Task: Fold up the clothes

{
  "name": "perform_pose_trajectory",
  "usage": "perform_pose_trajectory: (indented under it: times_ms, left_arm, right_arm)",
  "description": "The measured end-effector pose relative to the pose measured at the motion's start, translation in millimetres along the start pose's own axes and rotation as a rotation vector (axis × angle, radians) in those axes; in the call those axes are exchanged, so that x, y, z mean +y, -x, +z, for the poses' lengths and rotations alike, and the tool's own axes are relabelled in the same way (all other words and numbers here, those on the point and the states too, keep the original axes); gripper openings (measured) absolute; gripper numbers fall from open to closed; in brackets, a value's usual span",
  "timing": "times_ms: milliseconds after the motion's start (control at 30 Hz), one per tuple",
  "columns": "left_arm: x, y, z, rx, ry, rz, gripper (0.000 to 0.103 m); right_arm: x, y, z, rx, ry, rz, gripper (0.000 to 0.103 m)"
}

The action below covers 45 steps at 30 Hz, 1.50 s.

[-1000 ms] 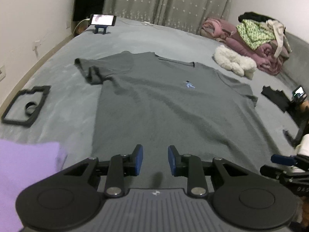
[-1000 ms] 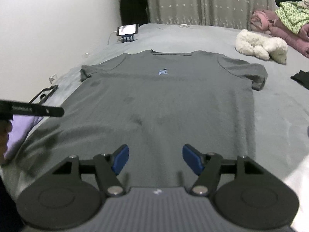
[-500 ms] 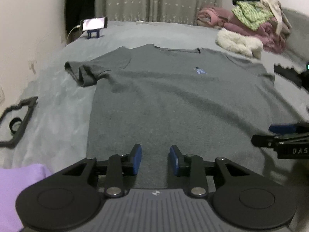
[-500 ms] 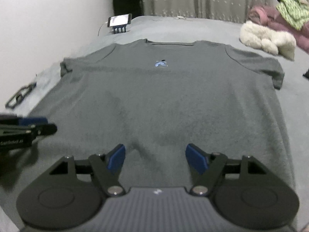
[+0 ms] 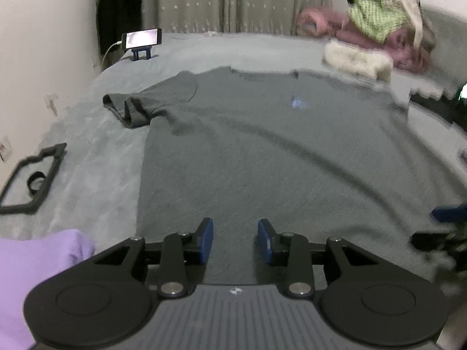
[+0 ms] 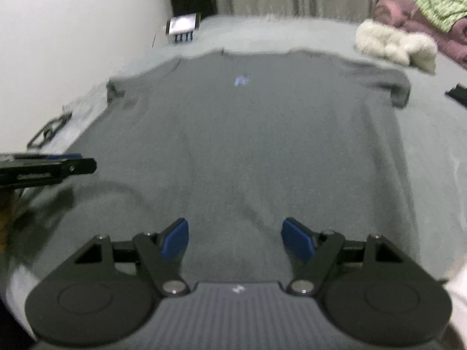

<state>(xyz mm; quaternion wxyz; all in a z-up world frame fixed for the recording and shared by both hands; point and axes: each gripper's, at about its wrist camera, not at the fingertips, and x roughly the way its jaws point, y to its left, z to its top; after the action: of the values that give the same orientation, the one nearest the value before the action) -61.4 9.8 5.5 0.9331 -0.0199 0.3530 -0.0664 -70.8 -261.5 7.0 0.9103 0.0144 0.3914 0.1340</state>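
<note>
Both tongs are hovering empty over the hem of the flat dark grey cotton T-shirt (image 5: pixel 262 151), left gripper (image 5: pixel 235 240) gaping narrowly, right gripper (image 6: pixel 235 240) gaping wider.

1. Grey T-shirt (image 5: pixel 262 151): lies flat across the centre of both frames; nothing rests on it.
2. Left gripper (image 5: pixel 235 240): jaws parted over the hem, nothing between them.
3. Right gripper (image 6: pixel 235 240): jaws wide apart over the hem, gap free.
4. Purple cloth (image 5: pixel 32 268): lower left, just beside the hem corner.
5. Black frame (image 5: pixel 32 175): left edge, bare bed cover (image 5: pixel 96 160) between it and the shirt.
6. Phone on stand (image 5: pixel 142 39): upper left, well apart.
7. Clothes pile (image 5: pixel 376 38): upper right, near the sleeve.
</note>
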Motion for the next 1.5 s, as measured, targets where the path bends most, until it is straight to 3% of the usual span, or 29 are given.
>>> perform_pose_trajectory:
  times_ms: [100,267,333,433,500,667,900,1500]
  left_arm:
    - [-4,-1,9,-0.076,-0.011,0.041,0.036]
    - [-3,-28,24,-0.104,0.027,0.106,0.043]
    - [-1,-38,24,-0.111,0.027,0.139,0.05]
    - [6,-48,21,-0.069,0.053,0.159,0.052]
    - [7,-50,19,-0.046,0.066,0.169,0.053]
    - [-4,-48,12,-0.023,0.011,0.195,0.069]
    - [-1,-47,10,-0.031,0.025,0.184,0.07]
    - [-6,-52,8,-0.022,-0.012,0.208,0.088]
  right_arm:
    - [7,-7,19,-0.078,-0.017,-0.014,0.1]
    - [19,-41,56,-0.133,-0.034,-0.042,0.101]
    - [23,-60,60,-0.119,-0.034,-0.045,0.101]
    - [24,-76,55,-0.089,-0.023,-0.063,0.102]
    - [21,-78,50,-0.089,-0.021,-0.062,0.103]
    - [15,-84,43,-0.077,-0.031,-0.123,0.103]
    - [20,-85,39,-0.087,0.006,-0.146,0.103]
    - [15,-85,39,-0.083,0.014,-0.153,0.103]
